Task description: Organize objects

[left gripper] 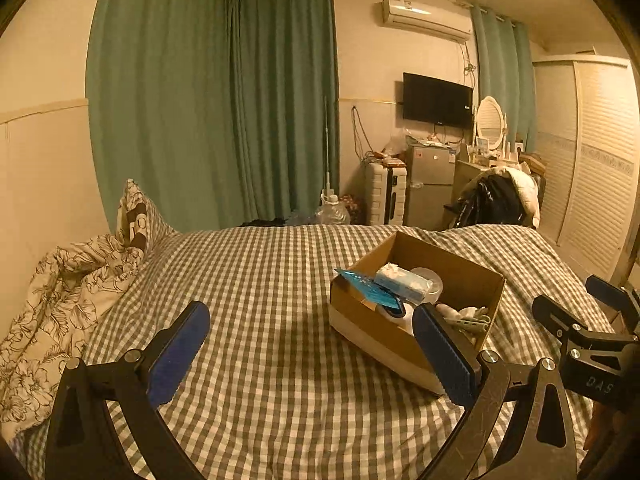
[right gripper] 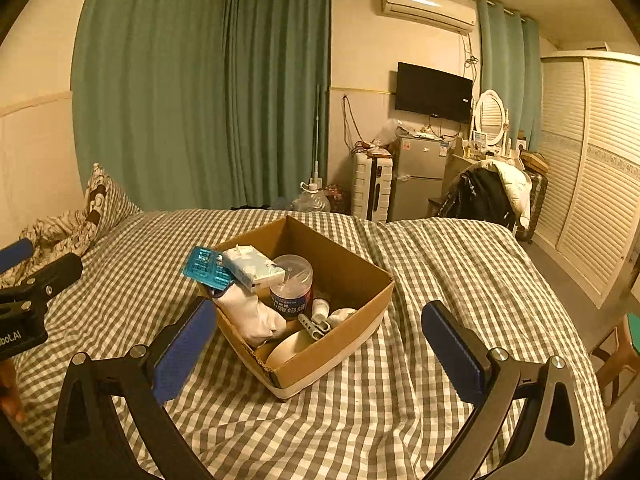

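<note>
An open cardboard box [right gripper: 352,276] [left gripper: 460,276] rests on the checked bed. Inside it lie a blue blister pack [right gripper: 207,268] [left gripper: 368,287], a tissue packet [right gripper: 253,266] [left gripper: 402,280], a clear round tub [right gripper: 291,285], a white sock [right gripper: 250,312], a clip [right gripper: 314,326] and a tape roll [right gripper: 286,348]. My right gripper [right gripper: 320,344] is open just in front of the box, nothing between its fingers. My left gripper [left gripper: 310,350] is open over bare bedspread to the left of the box, its right pad [left gripper: 444,356] near the box's front wall. Each gripper also shows at the edge of the other's view.
A crumpled floral quilt [left gripper: 60,304] and a pillow [left gripper: 134,212] sit at the bed's left. Beyond the bed's far edge stand green curtains, a suitcase [right gripper: 372,188], a small fridge [right gripper: 418,178], a chair with clothes [right gripper: 492,196] and a louvred wardrobe [right gripper: 592,184].
</note>
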